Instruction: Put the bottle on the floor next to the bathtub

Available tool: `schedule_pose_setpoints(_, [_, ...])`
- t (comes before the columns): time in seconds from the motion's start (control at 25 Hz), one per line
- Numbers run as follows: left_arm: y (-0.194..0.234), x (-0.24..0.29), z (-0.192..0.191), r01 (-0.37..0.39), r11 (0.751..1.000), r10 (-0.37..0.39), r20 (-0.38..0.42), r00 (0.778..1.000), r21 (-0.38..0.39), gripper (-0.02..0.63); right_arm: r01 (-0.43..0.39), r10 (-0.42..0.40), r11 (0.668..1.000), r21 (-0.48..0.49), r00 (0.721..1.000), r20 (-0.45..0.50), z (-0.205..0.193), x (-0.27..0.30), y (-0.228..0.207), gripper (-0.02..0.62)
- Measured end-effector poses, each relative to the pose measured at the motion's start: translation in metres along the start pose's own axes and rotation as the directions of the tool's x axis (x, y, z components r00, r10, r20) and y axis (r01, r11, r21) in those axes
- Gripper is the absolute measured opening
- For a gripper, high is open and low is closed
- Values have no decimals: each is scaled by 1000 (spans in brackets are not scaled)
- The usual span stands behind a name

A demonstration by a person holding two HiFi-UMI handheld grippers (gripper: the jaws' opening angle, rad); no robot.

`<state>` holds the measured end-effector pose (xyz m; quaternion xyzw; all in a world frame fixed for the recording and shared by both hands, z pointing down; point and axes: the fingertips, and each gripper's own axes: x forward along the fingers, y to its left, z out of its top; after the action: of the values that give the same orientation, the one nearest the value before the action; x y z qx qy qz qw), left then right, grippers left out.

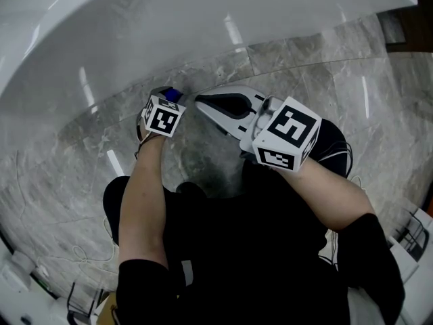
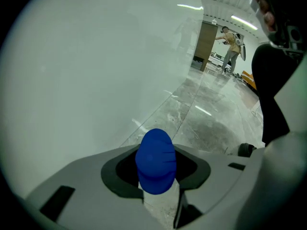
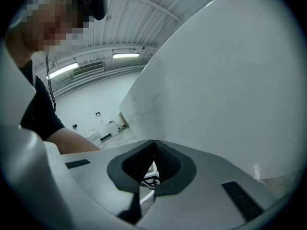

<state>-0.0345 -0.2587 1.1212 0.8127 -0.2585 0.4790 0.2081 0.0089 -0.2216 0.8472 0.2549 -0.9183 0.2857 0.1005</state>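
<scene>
Blue-capped bottle [image 2: 154,164] within left gripper [image 2: 157,150] jaws (bathtub [image 2: 96,56] alongside)

left gripper [image 1: 168,97] tight on the bottle [image 2: 155,159] (right gripper [image 1: 200,101] fingers [image 3: 168,162] together), arms down

This was a mock bathroom set up inside a large hall. A white bathtub [image 1: 135,26] stood on grey marble-look floor tiles [image 1: 379,134], beneath a ribbed ceiling [image 3: 129,28] with strip lights [image 3: 125,55]. Another person [image 2: 232,44] worked far off.
</scene>
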Motion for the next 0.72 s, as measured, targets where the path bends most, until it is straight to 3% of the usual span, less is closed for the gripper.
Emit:
schedule_pose_setpoints(0.28, [1,-2,2,-19,1000,18,8,1000,21,164,-12,12,1000,-3,1000,-7,-1,2,2,28])
schedule_pose_setpoints(0.52, [-15,-8,10,50,999,-50,55,997,8,189,-28,28,1000,-6,1000,-9,2,6,3,28])
schedule_pose_setpoints(0.72, [-17,-13,10,59,998,-58,85,995,-7,221,-44,44,999,5,999,-12,-1,13,4,28])
